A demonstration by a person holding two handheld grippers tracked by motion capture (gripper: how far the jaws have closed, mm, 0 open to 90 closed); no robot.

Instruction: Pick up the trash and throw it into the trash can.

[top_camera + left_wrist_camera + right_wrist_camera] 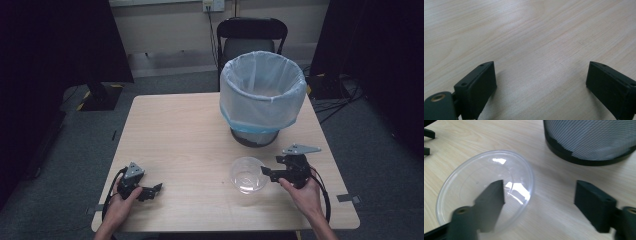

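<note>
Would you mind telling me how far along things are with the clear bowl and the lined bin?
Nothing looks done yet: the clear plastic bowl sits empty on the table, apart from the lined bin. In hand: the right gripper is open, one jaw over the bowl, its rim between the jaws, not yet closed. The left gripper is open over bare wood. Left, probably: gripping and moving the bowl.

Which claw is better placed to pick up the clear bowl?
Right. The right claw is open at the rim of the clear round plastic bowl, one jaw over it. The left claw sits open over bare table, well away.
</note>
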